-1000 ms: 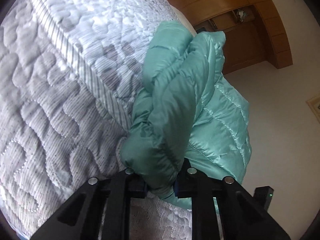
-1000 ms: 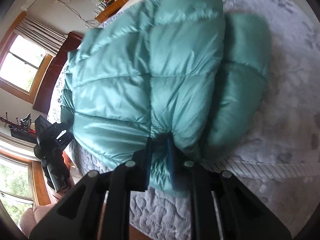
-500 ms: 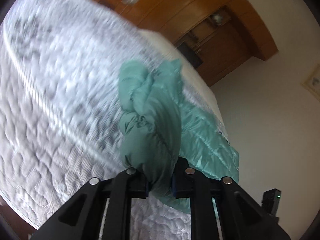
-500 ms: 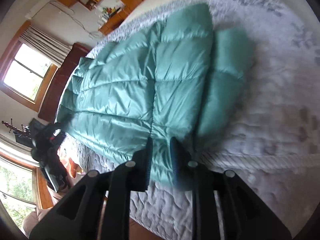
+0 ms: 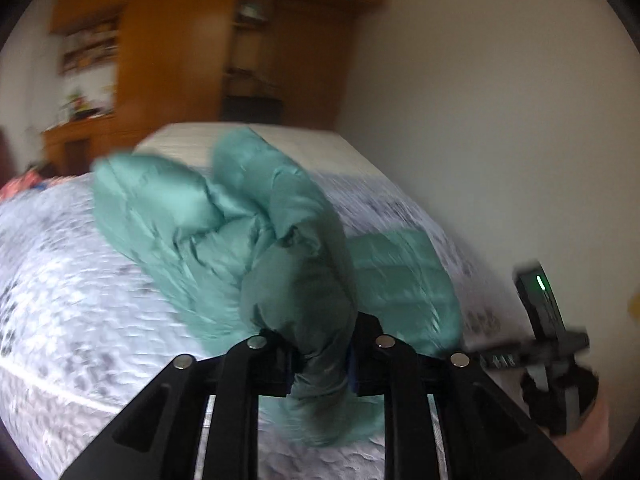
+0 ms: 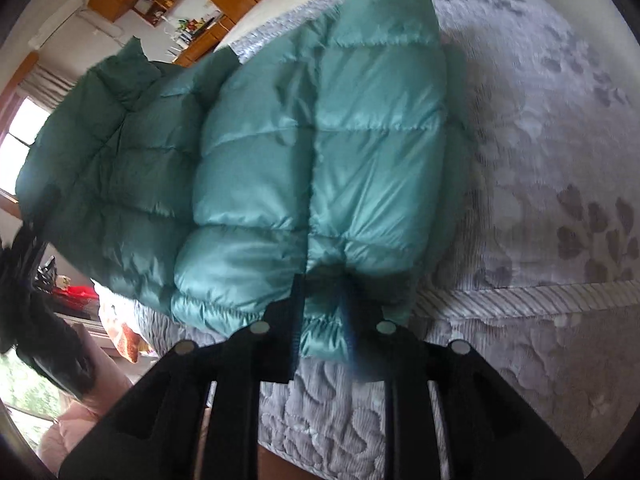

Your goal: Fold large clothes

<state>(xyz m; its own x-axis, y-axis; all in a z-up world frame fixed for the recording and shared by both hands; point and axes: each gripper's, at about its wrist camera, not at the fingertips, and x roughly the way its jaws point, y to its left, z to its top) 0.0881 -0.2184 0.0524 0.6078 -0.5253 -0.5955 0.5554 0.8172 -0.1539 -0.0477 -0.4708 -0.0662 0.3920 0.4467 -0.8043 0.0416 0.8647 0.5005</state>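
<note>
- We see a teal quilted puffer jacket (image 6: 320,168) lying on a bed (image 6: 560,200) covered with a grey-and-white patterned quilt, its hem end at the mattress edge nearest us.
- Our left claw (image 5: 320,356) is pinching a bunched, darker part of the jacket (image 5: 296,280), perhaps a sleeve or collar; we cannot tell which.
- Our right claw (image 6: 324,320) is clamped on the jacket's lower hem, where a quilted seam meets the edge.
- What has just changed: in the left view, a second ago the pinched bundle hung against the mattress side with the camera looking down. Now the camera looks level across the bed to a wooden wardrobe (image 5: 180,48) and a white wall, and the bundle is raised above the quilt.
- The left view is blurred, so we judge the claw is mid-swing, carrying its part up and over the bed.
- In the right view, half a second ago the jacket lay long and fairly flat. Now its left side has risen into a dark, humped fold against the window, while the right claw's grip looks unchanged.
- For the task, we judge the first fold is under way: one end is being brought over the body while the hem is held as an anchor.
- The other handheld gripper (image 5: 548,320) shows at the left view's right edge.
</note>
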